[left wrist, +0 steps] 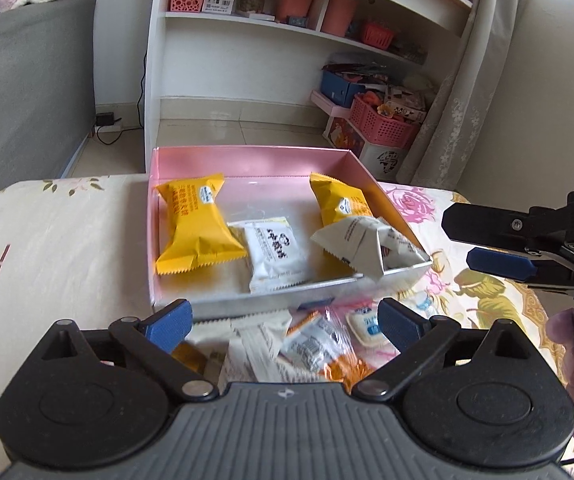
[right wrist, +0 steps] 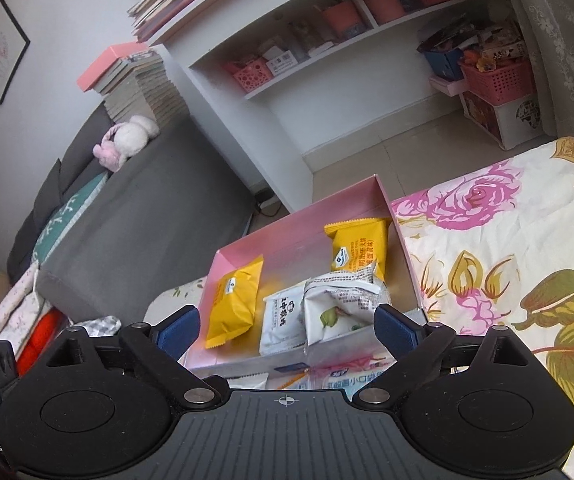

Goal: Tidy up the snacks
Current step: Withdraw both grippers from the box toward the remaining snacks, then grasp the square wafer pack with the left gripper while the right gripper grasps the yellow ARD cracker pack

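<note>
A pink box [left wrist: 247,160] sits on a floral cloth [left wrist: 67,248], open at the top. Inside it, a yellow packet [left wrist: 195,228] lies at nine o'clock, a second yellow packet [left wrist: 339,200] at two o'clock, a white packet [left wrist: 275,252] at the middle, and a crumpled grey-white packet [left wrist: 363,244] leans over the rim at four o'clock. Loose snacks [left wrist: 307,344] lie on the cloth just outside the near wall, at six o'clock. The left gripper [left wrist: 283,320] hovers above them, jaws spread wide and empty. The right gripper [right wrist: 287,328] likewise stands wide apart with nothing gripped, pointed at the box.
</note>
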